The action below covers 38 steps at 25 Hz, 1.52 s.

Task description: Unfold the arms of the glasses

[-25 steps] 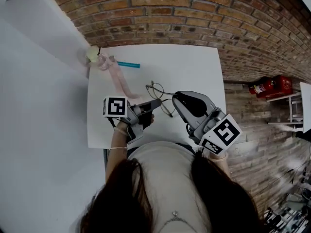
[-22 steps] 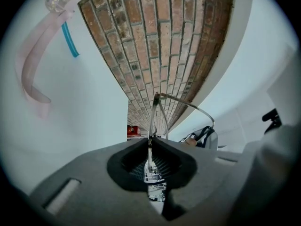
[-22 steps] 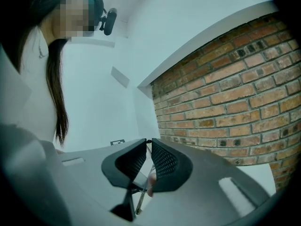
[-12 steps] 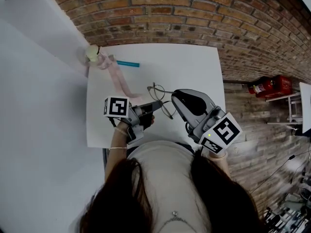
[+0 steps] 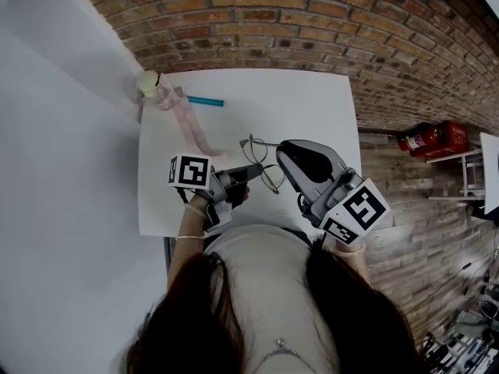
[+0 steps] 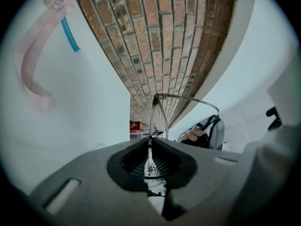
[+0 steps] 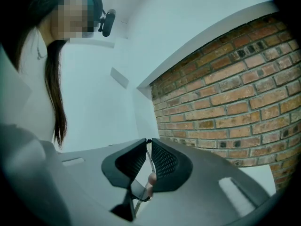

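Note:
Thin wire-framed glasses (image 5: 262,164) hang over the near part of the white table (image 5: 312,107), held between both grippers. My left gripper (image 5: 255,169) is shut on the frame. In the left gripper view the wire rim (image 6: 155,117) rises straight out of the shut jaws of the left gripper (image 6: 149,147), and one arm curves off right toward the right gripper (image 6: 207,132). My right gripper (image 5: 281,153) is shut on an arm of the glasses. In the right gripper view the thin arm (image 7: 150,163), with its pinkish tip, lies pinched between the pads of the right gripper (image 7: 148,147).
A pink ribbon (image 5: 189,127), a teal stick (image 5: 205,102) and a pale round object (image 5: 148,85) lie at the table's far left. A brick wall (image 5: 312,22) runs behind the table. A red fire extinguisher (image 5: 433,139) stands on the floor at the right.
Both grippers and the glasses have shifted slightly right and toward me. The frame has turned a little, so the lens rims show more fully.

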{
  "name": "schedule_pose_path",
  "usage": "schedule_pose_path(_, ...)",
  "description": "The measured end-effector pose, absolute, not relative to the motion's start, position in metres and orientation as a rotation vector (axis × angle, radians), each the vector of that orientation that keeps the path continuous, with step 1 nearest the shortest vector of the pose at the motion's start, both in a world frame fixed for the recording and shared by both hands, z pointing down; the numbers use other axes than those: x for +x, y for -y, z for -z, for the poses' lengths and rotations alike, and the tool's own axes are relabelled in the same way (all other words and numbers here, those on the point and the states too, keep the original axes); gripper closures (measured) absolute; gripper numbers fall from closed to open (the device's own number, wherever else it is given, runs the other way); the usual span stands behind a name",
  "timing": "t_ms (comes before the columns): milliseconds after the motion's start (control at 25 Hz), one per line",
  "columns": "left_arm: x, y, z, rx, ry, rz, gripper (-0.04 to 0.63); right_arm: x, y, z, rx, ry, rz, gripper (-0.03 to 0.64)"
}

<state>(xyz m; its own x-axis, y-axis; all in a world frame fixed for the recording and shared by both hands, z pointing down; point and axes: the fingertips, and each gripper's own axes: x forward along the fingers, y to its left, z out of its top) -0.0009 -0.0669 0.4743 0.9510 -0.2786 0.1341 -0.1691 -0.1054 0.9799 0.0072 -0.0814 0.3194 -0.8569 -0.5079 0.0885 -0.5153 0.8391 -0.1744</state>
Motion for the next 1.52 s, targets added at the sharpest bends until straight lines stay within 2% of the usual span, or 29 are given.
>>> schedule_pose_path(840, 0.0071, 0.0586, -0.4814, 1.692, 0.327, 0.038, 0.574, 0.0089, 0.0867, -0.3194, 0.846, 2.978, -0.306, 0.577)
schedule_pose_path(1520, 0.0005, 0.0650, -0.4793, 1.660, 0.326, 0.104, 0.574, 0.0076, 0.0882, -0.3207, 0.858, 2.982, -0.328, 0.575)
